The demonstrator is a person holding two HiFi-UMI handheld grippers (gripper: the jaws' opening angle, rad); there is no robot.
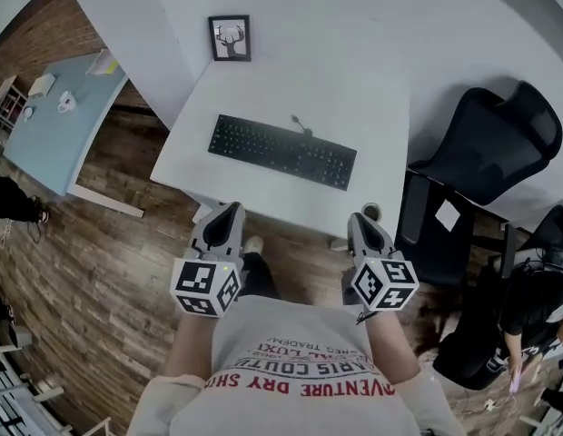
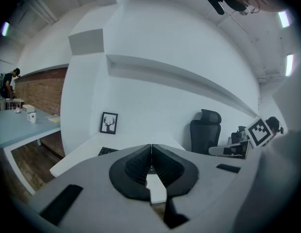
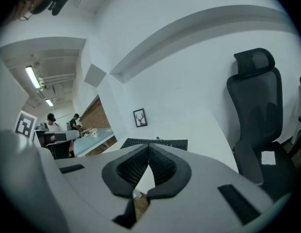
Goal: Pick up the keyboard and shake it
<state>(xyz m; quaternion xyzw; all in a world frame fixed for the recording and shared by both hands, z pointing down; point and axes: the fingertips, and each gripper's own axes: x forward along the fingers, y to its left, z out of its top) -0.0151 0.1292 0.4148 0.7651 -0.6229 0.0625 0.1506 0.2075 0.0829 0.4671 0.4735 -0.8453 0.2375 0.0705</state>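
– Head view, where do we have the keyboard [image 1: 281, 152]?

– It lies flat on the white counter [image 1: 354, 89], slanted, its right end nearer the front edge. A thin cable [image 1: 301, 123] leaves its back edge. A framed deer picture [image 1: 230, 38] stands behind it at the counter's far left corner.

– And our two tools?

– Both are short of the counter's near edge, over the wooden floor [image 1: 109, 271], pointing toward the keyboard. We hold the left tool [image 1: 232, 209] below the keyboard's left half and the right tool [image 1: 359, 218] below its right end. Neither touches the keyboard or the counter.

– How do the jaws stand on the left tool [image 2: 151, 146]?

– In the left gripper view they are pressed together along their length, with nothing between them. Past them we see only a corner of the keyboard [image 2: 108, 151], and the deer picture [image 2: 109, 123] above it.

– The right tool [image 3: 148, 148]?

– The same in the right gripper view: jaws closed tip to tip, empty. The keyboard [image 3: 155, 143] stretches across just beyond the tips, well apart from them, with a black office chair [image 3: 257, 110] off to the right.

– So we have no grip yet?

– None; the keyboard rests untouched on the counter.
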